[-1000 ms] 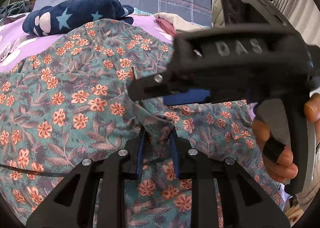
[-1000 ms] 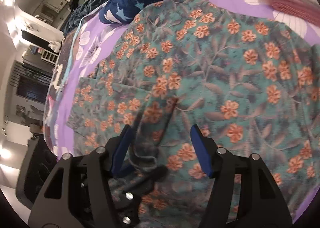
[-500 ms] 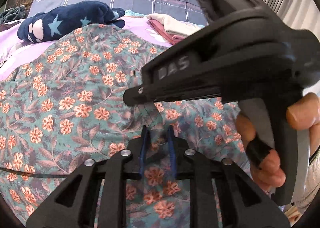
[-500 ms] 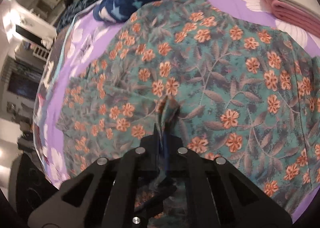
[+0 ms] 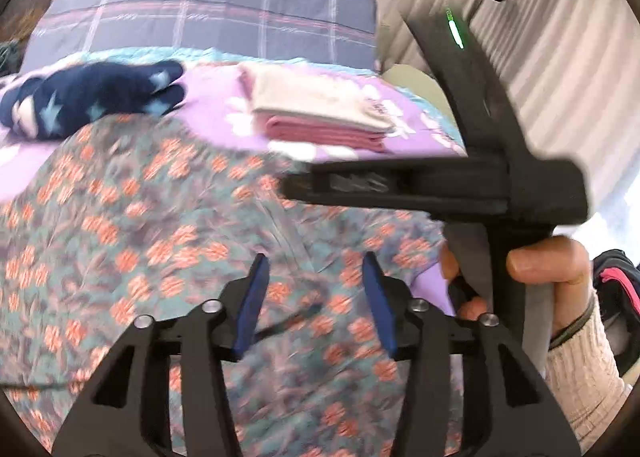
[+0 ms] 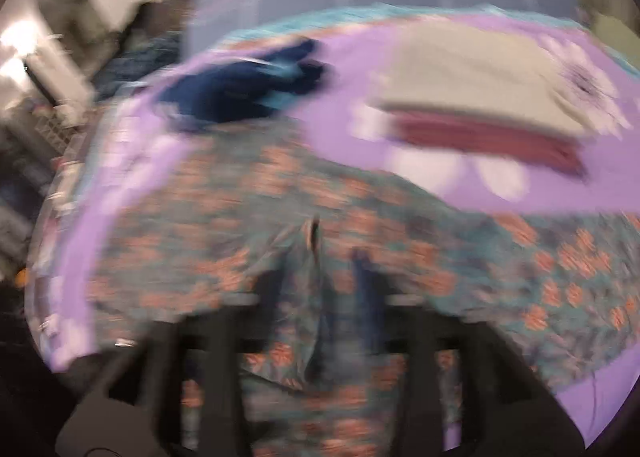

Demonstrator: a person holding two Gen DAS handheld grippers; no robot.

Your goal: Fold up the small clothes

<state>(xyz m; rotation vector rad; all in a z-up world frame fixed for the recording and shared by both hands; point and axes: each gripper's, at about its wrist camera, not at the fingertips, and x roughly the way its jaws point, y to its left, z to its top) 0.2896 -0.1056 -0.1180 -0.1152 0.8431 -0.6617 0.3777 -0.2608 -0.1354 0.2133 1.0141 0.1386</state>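
A teal garment with orange flowers (image 5: pixel 168 225) lies spread on the purple bed sheet (image 5: pixel 216 113). My left gripper (image 5: pixel 314 297) is open just above the cloth, its blue pads apart and empty. The right gripper's body (image 5: pixel 440 185) crosses the left wrist view, held by a hand. The right wrist view is blurred: the right gripper (image 6: pixel 320 289) has its pads a little apart with a raised fold of the floral garment (image 6: pixel 304 257) between them; I cannot tell whether it grips.
A folded cream and pink stack (image 5: pixel 316 113) lies at the far right of the bed. A navy star-print garment (image 5: pixel 92 97) lies at the far left. A plaid pillow (image 5: pixel 200 13) is behind. Curtains (image 5: pixel 560 57) hang on the right.
My left gripper has opened and let go of the floral cloth. Both grippers have swung up and forward; the right gripper, shut on a fold half a second ago, now looks partly open.
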